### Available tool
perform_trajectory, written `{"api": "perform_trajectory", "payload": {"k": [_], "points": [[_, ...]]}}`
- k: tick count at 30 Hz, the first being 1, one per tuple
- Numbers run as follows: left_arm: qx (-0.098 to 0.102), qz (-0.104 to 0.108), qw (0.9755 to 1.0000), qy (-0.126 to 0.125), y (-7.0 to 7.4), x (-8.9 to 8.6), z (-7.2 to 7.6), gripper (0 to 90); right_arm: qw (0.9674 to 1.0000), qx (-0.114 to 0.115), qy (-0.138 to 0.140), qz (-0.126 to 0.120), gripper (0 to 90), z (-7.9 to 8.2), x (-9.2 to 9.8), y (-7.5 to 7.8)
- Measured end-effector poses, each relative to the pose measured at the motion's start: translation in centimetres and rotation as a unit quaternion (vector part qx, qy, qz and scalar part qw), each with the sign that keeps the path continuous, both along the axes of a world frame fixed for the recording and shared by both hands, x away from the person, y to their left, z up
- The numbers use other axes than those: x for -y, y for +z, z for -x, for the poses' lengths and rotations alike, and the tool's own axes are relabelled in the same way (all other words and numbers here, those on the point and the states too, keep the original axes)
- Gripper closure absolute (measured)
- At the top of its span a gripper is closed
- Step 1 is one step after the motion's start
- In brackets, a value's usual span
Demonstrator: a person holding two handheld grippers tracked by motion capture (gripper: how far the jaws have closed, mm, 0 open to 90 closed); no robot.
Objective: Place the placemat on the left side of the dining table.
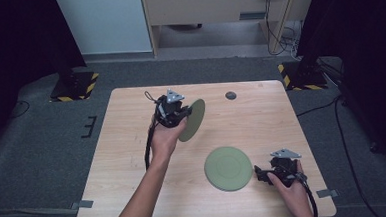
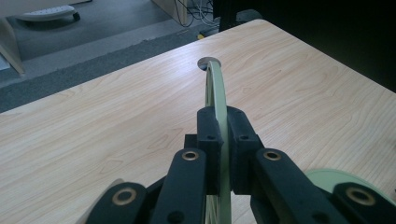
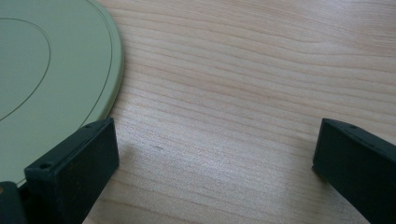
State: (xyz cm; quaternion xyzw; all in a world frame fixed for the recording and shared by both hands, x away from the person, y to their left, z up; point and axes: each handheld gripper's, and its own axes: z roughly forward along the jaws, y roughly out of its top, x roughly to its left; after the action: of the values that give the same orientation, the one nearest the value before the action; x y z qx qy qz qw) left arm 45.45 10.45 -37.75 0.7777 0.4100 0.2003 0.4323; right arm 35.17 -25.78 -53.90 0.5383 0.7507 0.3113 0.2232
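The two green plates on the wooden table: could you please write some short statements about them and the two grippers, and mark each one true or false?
1. The left gripper is shut on a green plate, held on edge above the table. True.
2. The right gripper also holds a plate. False: its jaws stand wide open with only bare wood between them.
3. The second plate lies flat on the table. True.
4. The flat plate lies between the right gripper and the table's right edge. False: it lies to that gripper's left.
5. A small grey round disc sits near the table's far edge. True.
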Motion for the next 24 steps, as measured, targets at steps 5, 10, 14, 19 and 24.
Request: {"api": "perform_trajectory", "payload": {"k": [5,10,14,19,24], "points": [[0.002,0.004,1.0,0.004,0.2,-0.7,0.1,85.6,1.0,0.0,0.0,0.0,0.6,0.0,0.0,0.0],[0.002,0.004,0.9999,0.011,0.3,-1.6,0.1,85.6,1.0,0.0,0.0,0.0,0.6,0.0,0.0,0.0],[0.003,0.005,0.9998,0.017,0.4,-2.2,0.1,85.6,1.0,0.0,0.0,0.0,0.6,0.0,0.0,0.0],[0.003,0.005,0.9998,0.02,0.4,-2.8,0.2,85.5,1.0,0.0,0.0,0.0,0.6,0.0,0.0,0.0],[0.003,0.004,0.9997,0.023,0.4,-3.2,0.2,85.6,1.0,0.0,0.0,0.0,0.6,0.0,0.0,0.0]]}}
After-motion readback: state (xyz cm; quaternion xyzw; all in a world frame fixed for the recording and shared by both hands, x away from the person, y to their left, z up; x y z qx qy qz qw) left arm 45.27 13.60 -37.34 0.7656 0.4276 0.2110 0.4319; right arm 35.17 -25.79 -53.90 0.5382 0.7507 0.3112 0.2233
